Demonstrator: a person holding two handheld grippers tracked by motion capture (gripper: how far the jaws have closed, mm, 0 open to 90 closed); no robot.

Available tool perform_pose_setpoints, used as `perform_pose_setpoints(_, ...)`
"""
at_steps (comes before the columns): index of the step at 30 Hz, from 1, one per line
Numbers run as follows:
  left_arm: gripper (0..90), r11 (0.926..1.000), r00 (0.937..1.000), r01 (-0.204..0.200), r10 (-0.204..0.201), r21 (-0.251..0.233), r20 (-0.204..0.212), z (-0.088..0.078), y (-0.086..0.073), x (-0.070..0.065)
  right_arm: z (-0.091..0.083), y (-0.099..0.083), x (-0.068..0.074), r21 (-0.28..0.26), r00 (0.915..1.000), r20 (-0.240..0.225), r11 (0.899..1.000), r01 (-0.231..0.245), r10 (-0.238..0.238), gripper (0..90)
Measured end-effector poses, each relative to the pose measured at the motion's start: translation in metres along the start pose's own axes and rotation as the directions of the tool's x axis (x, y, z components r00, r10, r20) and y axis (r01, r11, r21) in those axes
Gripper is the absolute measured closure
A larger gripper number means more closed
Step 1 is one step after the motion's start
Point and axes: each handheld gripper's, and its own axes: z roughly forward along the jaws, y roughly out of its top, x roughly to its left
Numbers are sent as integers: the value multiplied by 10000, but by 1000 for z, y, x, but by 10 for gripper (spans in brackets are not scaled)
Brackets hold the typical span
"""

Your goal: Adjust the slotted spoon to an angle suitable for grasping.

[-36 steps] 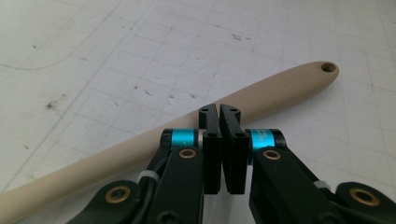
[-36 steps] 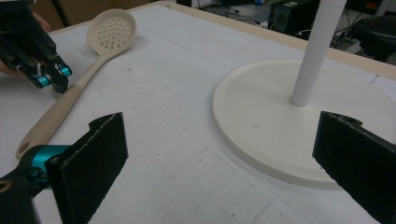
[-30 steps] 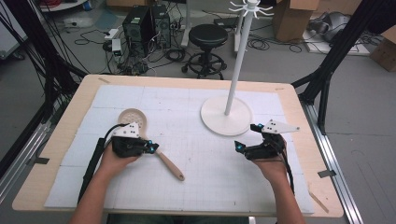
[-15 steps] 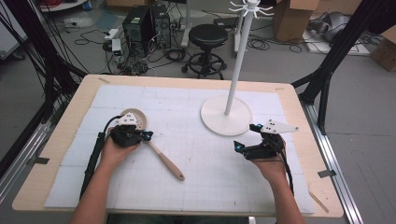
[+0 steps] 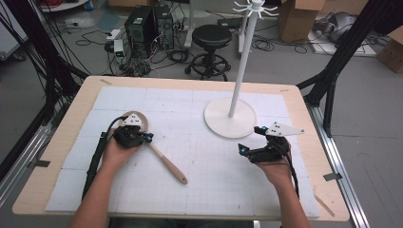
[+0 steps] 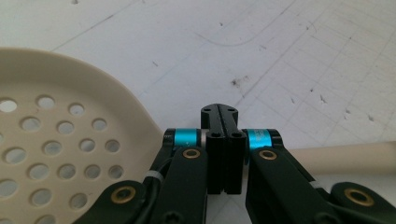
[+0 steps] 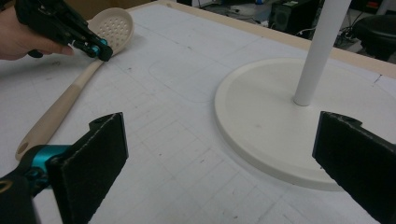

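Observation:
A cream slotted spoon (image 5: 166, 164) lies flat on the white mat, its perforated bowl (image 6: 60, 140) toward the far left and its handle running toward the near middle. My left gripper (image 5: 146, 137) sits low over the spoon's neck, jaws shut flat together (image 6: 223, 114) with nothing visible between them. The neck is hidden under the jaws, so I cannot tell whether they touch it. My right gripper (image 5: 249, 138) hovers open at the right, its wide-apart pads (image 7: 93, 154) framing the mat. The right gripper view also shows the spoon (image 7: 60, 107) and the left gripper (image 7: 100, 50).
A white stand with a round base (image 5: 230, 118) and a tall pole (image 5: 242, 61) rises just beyond my right gripper; its base (image 7: 271, 116) lies close ahead of the right jaws. The white gridded mat (image 5: 204, 190) covers a wooden table (image 5: 52, 142).
My left gripper has slid a little up the spoon toward its bowl. The spoon and my right gripper have stayed where they were.

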Motion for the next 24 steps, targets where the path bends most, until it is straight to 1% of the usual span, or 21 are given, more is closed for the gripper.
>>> perform_pose_setpoints(2,898,10000,10000,4,-4,0,21,-2,-1,0,0,0,0,-17,10000,-4,10000,-4,4,20)
perform_pose_setpoints(4,898,9999,9999,138,-138,-59,73,-7,-7,0,-1,-1,0,-6,10000,2,10000,-19,19,20)
perform_pose_setpoints(5,898,9999,9999,138,-138,-59,73,-7,-7,0,-1,-1,0,5,10000,19,10000,-14,14,20)
perform_pose_setpoints(6,898,10000,10000,85,-85,37,8,-12,-9,-1,0,-1,0,-11,10000,13,10000,29,-29,20)
perform_pose_setpoints(7,898,10000,10000,21,-21,59,-28,-14,-11,-2,-1,-1,0,-11,10000,20,10000,33,-33,20)
perform_pose_setpoints(8,899,10000,10000,41,-41,30,-55,-17,-13,-3,-1,-1,0,7,10000,17,10000,26,-27,20)
perform_pose_setpoints(13,898,9993,9994,323,-326,-180,-120,-32,-27,-1,-1,-1,1,15,10000,11,10000,15,-15,20)
perform_pose_setpoints(14,898,9993,9994,323,-326,-180,-120,-32,-27,-1,-1,-1,1,17,10000,10,10000,50,-50,20)
perform_pose_setpoints(15,898,9991,9991,367,-372,-231,-215,-39,-31,1,-1,-1,1,26,10000,3,10000,56,-56,20)
perform_pose_setpoints(16,898,9987,9988,428,-434,-267,-217,-42,-33,2,-1,-1,2,42,10000,-6,10000,42,-42,20)
perform_pose_setpoints(19,898,9977,9979,597,-605,-309,-241,-46,-39,4,0,-1,2,50,10000,-10,10000,81,-81,20)
perform_pose_setpoints(21,898,9980,9981,544,-553,-316,-264,-47,-38,3,0,-1,2,67,10000,-26,10000,70,-69,20)
perform_pose_setpoints(22,898,9984,9987,464,-471,-326,-204,-46,-37,2,1,-1,2,85,10000,-26,9999,69,-69,20)
perform_pose_setpoints(24,898,9981,9994,343,-341,-509,47,-46,-35,-3,0,-1,2,81,10000,-23,9999,70,-69,20)
